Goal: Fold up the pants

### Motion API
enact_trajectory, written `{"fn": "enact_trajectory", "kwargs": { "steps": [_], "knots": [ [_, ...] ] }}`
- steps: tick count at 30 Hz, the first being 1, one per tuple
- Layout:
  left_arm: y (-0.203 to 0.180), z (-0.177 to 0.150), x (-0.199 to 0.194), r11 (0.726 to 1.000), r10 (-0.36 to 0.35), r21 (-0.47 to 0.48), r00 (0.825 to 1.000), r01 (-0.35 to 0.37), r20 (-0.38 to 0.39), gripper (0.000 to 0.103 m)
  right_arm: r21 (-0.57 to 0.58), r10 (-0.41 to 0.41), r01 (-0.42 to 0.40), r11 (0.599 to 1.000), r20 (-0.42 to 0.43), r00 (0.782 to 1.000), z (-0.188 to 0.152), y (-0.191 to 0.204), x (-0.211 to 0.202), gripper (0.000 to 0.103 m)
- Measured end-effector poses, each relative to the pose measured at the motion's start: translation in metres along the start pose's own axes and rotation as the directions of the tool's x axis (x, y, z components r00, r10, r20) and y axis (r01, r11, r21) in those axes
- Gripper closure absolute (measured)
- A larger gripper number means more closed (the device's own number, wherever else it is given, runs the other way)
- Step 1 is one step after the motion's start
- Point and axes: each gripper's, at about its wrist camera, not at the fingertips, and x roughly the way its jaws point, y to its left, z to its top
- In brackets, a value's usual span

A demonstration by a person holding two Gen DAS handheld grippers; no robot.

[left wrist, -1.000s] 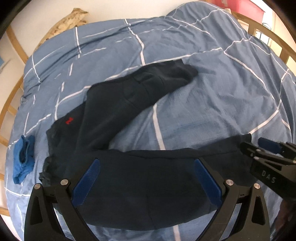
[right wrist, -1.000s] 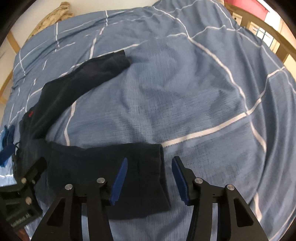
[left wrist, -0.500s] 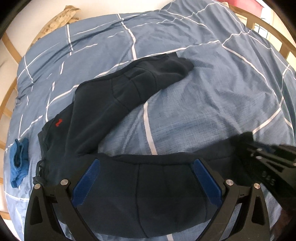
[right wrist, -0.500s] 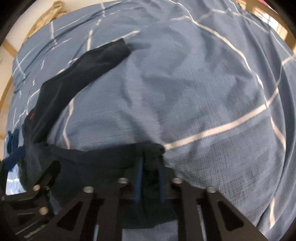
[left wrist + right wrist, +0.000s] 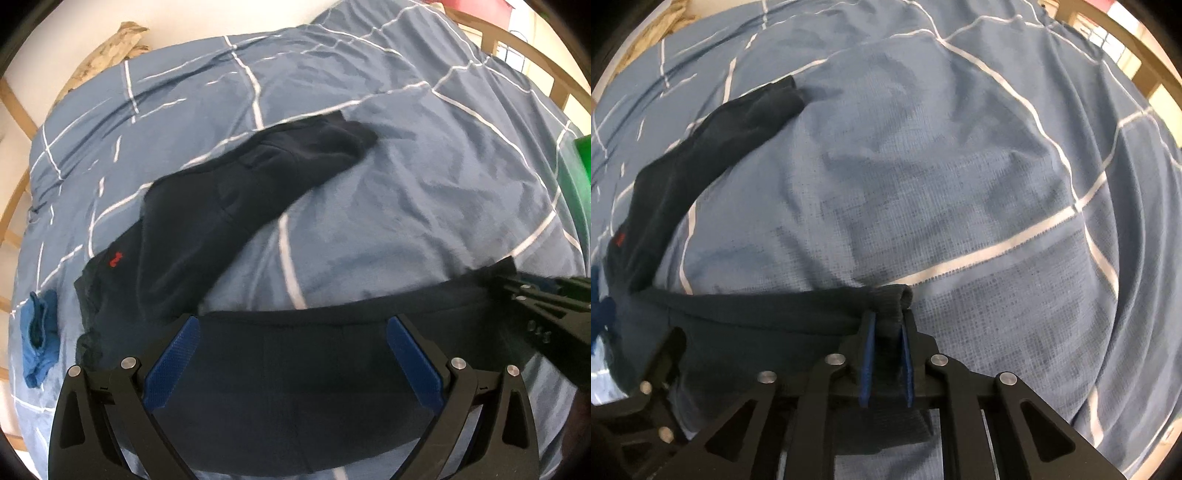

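Two black grippers with blue-padded fingers work at the near edge of the bed. Closest in, the right gripper (image 5: 886, 354) has its jaws drawn nearly together on the ribbed cuff of one leg of the dark navy fleece pants (image 5: 229, 206), the bunched cuff poking up just beyond the blue pads (image 5: 867, 354). The left gripper (image 5: 291, 354) has its jaws spread wide, and the same near leg passes between and beneath the two blue pads (image 5: 173, 362); whether they touch the fabric I cannot tell, but nothing is clamped.

That near leg runs as a taut dark band across the bed's front edge, from the waist area at the left to the held cuff at the right, where the right gripper shows in the left wrist view as a blurred black shape (image 5: 546, 306). Further back, the other leg lies flat on the blue duvet with white grid lines (image 5: 424, 184), angling away toward the upper right, its cuff end free and well apart from both grippers. A small red logo (image 5: 115, 258) marks the hip near the waist. Just beside the waist, at the left, sits a crumpled bright blue cloth (image 5: 38, 343). Beyond the duvet, a curved wooden bed frame (image 5: 546, 70) rims the far side.
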Motion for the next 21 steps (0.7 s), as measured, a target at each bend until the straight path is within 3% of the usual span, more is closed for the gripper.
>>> {"fn": "enact_trajectory", "kwargs": {
  "steps": [2,5,9,15,18,21],
  "knots": [
    [0.011,0.001,-0.002,1.000,0.010,-0.010,1.000,-0.009,0.016,0.000,-0.005,-0.031,0.031,1.000,0.039,0.999,0.003,0.006,-0.009,0.076],
    [0.028,0.007,-0.011,0.999,0.029,-0.022,0.998,-0.027,0.059,0.000,-0.029,-0.057,0.060,0.998,0.115,0.992,0.008,0.013,-0.032,0.074],
    [0.053,0.023,-0.023,0.998,0.043,-0.042,0.991,-0.038,0.126,0.000,-0.070,0.028,-0.014,0.997,0.201,0.979,0.033,0.030,-0.055,0.074],
    [0.081,0.062,-0.018,0.997,0.032,-0.074,0.981,-0.018,0.191,0.000,-0.217,0.144,-0.077,0.973,0.314,0.938,0.078,0.068,-0.069,0.074],
    [0.088,0.082,-0.012,0.996,0.033,-0.087,0.975,-0.014,0.218,0.000,-0.260,0.183,-0.096,0.961,0.330,0.926,0.096,0.082,-0.063,0.074],
    [0.091,0.095,-0.002,0.996,0.047,-0.087,0.970,-0.027,0.238,0.000,-0.268,0.200,-0.115,0.957,0.317,0.927,0.115,0.086,-0.047,0.074]
  ]
}}
